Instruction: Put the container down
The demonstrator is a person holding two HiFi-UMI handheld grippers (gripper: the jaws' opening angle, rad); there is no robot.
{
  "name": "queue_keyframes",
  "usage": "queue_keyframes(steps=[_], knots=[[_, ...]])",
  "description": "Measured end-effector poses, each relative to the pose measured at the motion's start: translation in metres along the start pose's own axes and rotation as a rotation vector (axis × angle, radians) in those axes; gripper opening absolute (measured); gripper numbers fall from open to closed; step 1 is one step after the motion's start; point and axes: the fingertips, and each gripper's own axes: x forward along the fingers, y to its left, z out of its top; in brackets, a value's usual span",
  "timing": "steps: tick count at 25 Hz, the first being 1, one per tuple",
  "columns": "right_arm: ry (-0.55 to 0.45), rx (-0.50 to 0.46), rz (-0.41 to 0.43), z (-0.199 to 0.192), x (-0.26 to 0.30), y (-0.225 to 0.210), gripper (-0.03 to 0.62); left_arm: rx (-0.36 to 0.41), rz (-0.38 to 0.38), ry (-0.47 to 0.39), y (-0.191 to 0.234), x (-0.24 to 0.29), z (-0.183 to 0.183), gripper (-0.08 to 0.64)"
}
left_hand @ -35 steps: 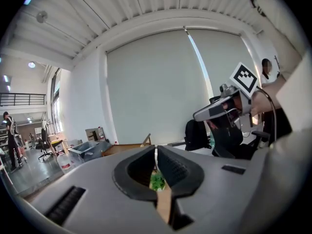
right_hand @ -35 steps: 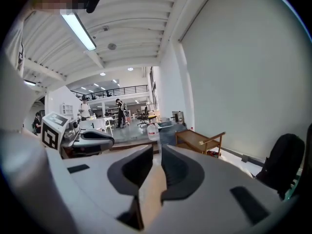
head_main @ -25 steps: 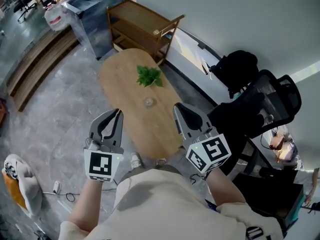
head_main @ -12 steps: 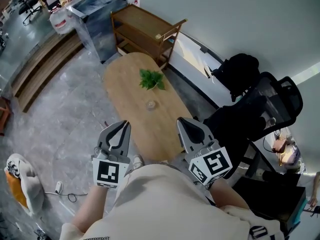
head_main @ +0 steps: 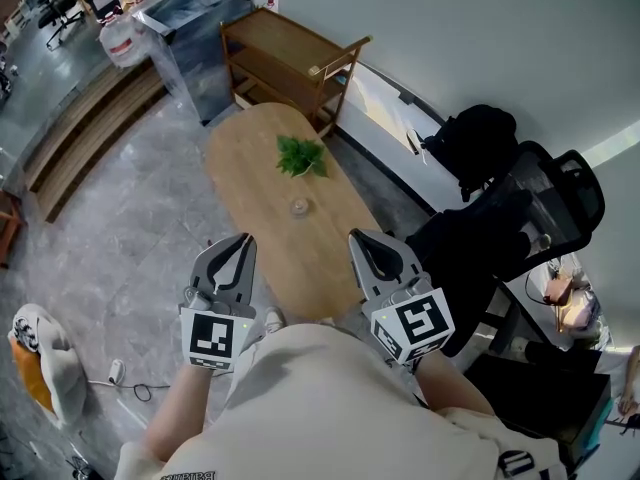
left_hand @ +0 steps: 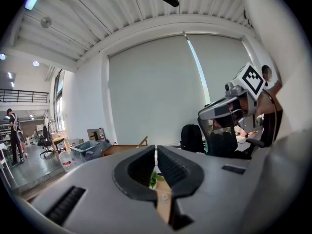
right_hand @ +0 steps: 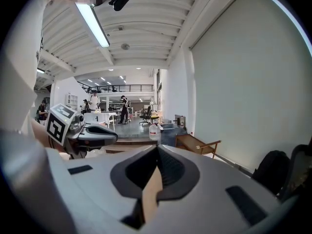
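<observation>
A small clear glass container stands on the oval wooden table, just past a green potted plant. Both grippers hover over the table's near end, close to my body and well short of the container. My left gripper is shut with nothing in it. My right gripper is also shut and empty. In the left gripper view the closed jaws of the left gripper frame a sliver of the plant. In the right gripper view the right gripper shows only tabletop below its tips.
A wooden shelf cart stands beyond the table's far end. A black office chair and a black backpack are on the right. A clear bin and a water jug sit far left. A bag lies on the floor.
Both grippers have drawn back a little toward my body over the table's near end. Nothing was picked up or let go.
</observation>
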Motion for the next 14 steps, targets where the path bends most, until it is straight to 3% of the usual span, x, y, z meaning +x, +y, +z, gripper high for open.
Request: queue_keyframes(steps=[14], knots=[[0.005, -0.001, 0.01, -0.002, -0.007, -0.002, -0.003, -0.017, 0.019, -0.013, -0.006, -0.014, 0.01, 0.017]])
